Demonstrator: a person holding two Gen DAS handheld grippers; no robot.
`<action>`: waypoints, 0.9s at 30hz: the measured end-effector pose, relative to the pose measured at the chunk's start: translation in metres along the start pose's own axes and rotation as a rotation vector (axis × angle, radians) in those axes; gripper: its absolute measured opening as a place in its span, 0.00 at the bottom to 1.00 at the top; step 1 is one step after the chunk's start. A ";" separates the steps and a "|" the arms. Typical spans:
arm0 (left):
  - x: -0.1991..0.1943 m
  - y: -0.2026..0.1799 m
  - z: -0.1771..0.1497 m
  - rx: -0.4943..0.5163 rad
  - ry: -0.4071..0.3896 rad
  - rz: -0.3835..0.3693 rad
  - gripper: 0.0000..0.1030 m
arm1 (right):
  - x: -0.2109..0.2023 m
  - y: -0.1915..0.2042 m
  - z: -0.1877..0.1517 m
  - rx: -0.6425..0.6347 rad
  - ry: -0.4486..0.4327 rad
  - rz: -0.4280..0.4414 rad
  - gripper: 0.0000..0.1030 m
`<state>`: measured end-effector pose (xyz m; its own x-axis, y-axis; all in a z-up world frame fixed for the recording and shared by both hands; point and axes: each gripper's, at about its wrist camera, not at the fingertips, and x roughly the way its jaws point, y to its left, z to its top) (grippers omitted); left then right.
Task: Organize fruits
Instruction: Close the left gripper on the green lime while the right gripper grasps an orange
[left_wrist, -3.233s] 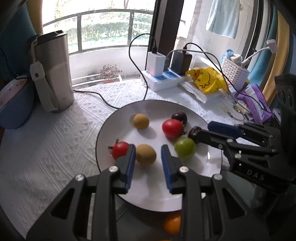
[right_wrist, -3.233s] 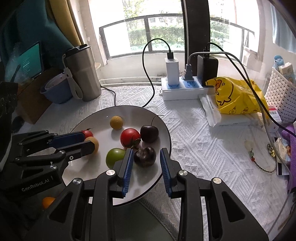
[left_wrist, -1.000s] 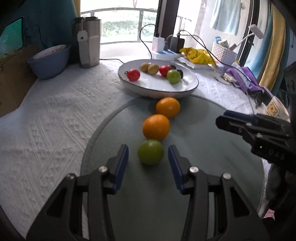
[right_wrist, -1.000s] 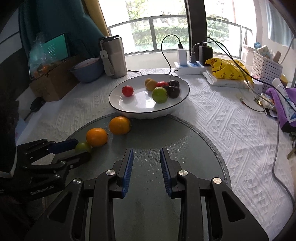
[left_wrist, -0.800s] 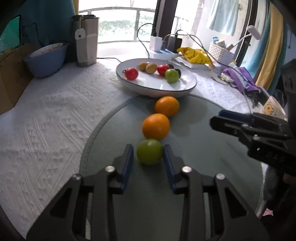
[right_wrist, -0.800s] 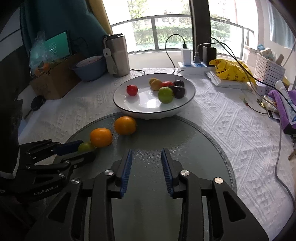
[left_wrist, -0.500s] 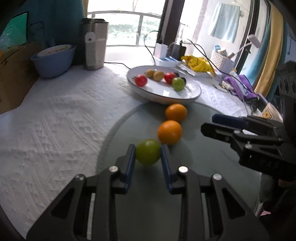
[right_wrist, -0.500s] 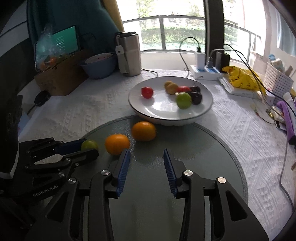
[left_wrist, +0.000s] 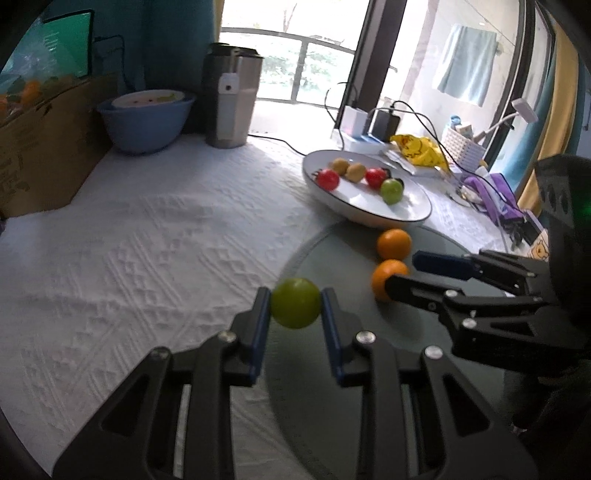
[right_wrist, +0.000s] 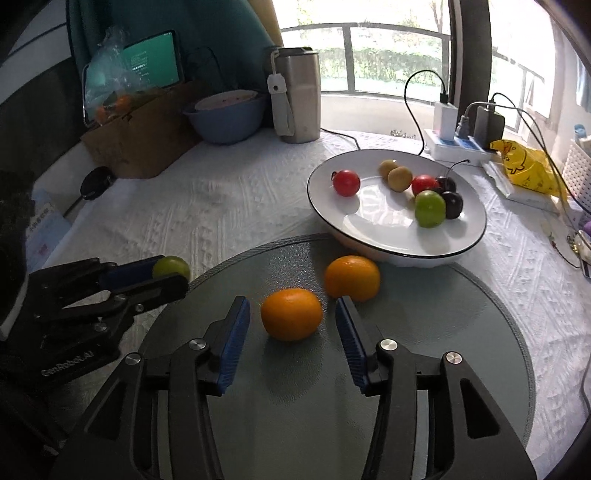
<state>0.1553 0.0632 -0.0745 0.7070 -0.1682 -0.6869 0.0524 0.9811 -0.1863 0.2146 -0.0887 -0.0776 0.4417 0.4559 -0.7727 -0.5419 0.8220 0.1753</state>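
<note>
My left gripper (left_wrist: 295, 314) is shut on a green fruit (left_wrist: 295, 302) and holds it above the edge of the round grey mat (left_wrist: 351, 369); it also shows in the right wrist view (right_wrist: 162, 275) with the green fruit (right_wrist: 171, 266). My right gripper (right_wrist: 291, 328) is open, its fingers either side of an orange (right_wrist: 291, 314) on the mat (right_wrist: 406, 369). A second orange (right_wrist: 352, 277) lies beside the white plate (right_wrist: 369, 236), which holds red, brown, green and dark fruits.
A steel tumbler (right_wrist: 297, 96), a blue bowl (right_wrist: 227, 116) and a cardboard box (right_wrist: 144, 136) stand at the back left. A power strip with chargers (right_wrist: 454, 142), a yellow bag (right_wrist: 528, 170) and a white basket (right_wrist: 580, 162) are at the back right. A white textured cloth (right_wrist: 184, 214) covers the table.
My left gripper closed on the green fruit, lifted it and moved left off the mat. My right gripper opened wider and moved in around the nearer orange.
</note>
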 end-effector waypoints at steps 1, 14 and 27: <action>-0.001 0.002 0.000 -0.003 -0.001 0.003 0.28 | 0.003 0.000 0.001 0.002 0.008 0.001 0.50; -0.001 0.007 0.001 -0.016 -0.005 0.025 0.28 | 0.020 0.004 0.001 -0.029 0.041 -0.011 0.38; -0.004 -0.022 0.003 0.006 -0.008 0.015 0.28 | -0.009 -0.008 -0.008 -0.026 0.002 -0.010 0.38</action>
<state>0.1533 0.0431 -0.0653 0.7132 -0.1525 -0.6842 0.0461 0.9841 -0.1713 0.2091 -0.1019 -0.0774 0.4454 0.4472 -0.7756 -0.5562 0.8171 0.1517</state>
